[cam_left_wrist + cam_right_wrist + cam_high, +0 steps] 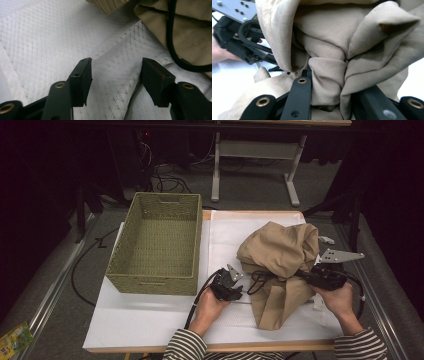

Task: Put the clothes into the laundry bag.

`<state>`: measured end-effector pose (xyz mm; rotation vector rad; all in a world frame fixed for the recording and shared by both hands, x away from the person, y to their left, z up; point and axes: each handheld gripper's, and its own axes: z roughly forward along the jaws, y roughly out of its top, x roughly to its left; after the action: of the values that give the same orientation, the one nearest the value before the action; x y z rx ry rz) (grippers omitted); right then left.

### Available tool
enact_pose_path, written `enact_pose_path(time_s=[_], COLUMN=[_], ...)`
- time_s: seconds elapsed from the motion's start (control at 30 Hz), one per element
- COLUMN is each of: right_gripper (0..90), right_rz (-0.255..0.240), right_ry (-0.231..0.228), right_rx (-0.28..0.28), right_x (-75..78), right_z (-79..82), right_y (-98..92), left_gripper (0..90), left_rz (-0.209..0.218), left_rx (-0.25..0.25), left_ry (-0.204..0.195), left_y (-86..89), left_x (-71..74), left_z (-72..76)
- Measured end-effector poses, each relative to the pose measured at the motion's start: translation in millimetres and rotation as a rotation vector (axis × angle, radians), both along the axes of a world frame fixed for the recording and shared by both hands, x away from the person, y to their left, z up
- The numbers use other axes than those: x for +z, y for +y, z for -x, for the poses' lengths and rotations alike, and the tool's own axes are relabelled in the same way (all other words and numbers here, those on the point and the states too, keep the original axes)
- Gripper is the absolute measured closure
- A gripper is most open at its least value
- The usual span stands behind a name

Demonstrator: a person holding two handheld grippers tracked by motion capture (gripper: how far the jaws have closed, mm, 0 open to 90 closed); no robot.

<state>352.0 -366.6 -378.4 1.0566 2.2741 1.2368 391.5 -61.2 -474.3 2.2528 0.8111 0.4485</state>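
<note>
The tan cloth (280,265) lies bunched near the table's (150,325) right edge, beside the basket (155,245). The right gripper (325,82) is clamped on a thick gather of it. The left gripper (115,75) stands half open over the white mat (50,37), holding nothing. The cloth looks soft, light and floppy; it will likely sag and trail, so a second hold on a loose edge should steady it.

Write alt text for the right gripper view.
The right gripper is clamped on a bunched fold of tan cloth, which rises in thick folds above its black jaws. At upper left, a hand holds the left gripper over a white table cover.
</note>
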Motion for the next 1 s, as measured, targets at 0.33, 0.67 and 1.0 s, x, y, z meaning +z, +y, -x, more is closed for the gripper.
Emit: enact_pose_path(time_s=[0.33,0.67,1.0], right_gripper=[75.9,75.8,75.8], right_rz=[-0.007,-0.030,-0.035], right_ry=[-0.017,-0.019,-0.032], right_rx=[0.013,0.026,0.056], right_x=[5.4,3.2,2.2], right_z=[13.0,17.7,23.4], right_y=[-4.0,-3.2,-5.6], left_gripper=[73.8,90.0,90.0], left_rz=[0.056,0.030,0.154], left_rx=[-0.066,-0.051,0.035], left_ry=[0.037,0.114,0.143], left_y=[0.1,-6.4,-5.0], left_x=[-1.8,7.0,25.7], left_z=[-6.2,-26.2,-52.5])
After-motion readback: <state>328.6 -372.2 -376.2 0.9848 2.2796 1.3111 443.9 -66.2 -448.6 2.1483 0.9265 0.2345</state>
